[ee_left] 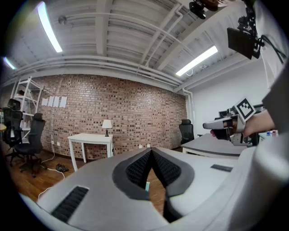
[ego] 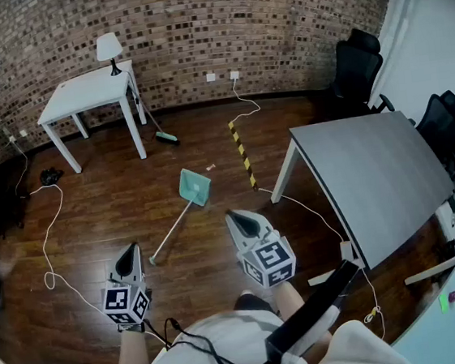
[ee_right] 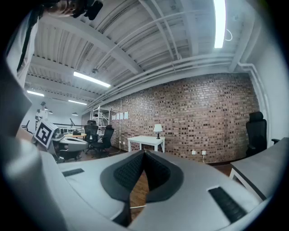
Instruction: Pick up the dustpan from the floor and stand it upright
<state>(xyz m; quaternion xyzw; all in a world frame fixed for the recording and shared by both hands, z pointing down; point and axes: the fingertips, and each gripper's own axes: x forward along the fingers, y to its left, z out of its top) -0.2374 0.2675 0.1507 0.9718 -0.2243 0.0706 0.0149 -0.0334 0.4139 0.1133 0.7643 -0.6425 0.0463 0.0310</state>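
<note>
A teal dustpan lies flat on the wooden floor, its long white handle running toward me and to the left. My left gripper is held low at the lower left, shut and empty, well short of the handle's end. My right gripper is to the right of the handle, also shut with nothing in it. In the left gripper view a sliver of the teal dustpan shows below the closed jaws, and the right gripper appears at the right. The right gripper view shows the floor and a thin stretch of the handle.
A white table with a lamp stands by the brick wall. A broom leans beside it. A grey table is at the right, with black chairs behind it. White cables and yellow-black tape lie on the floor.
</note>
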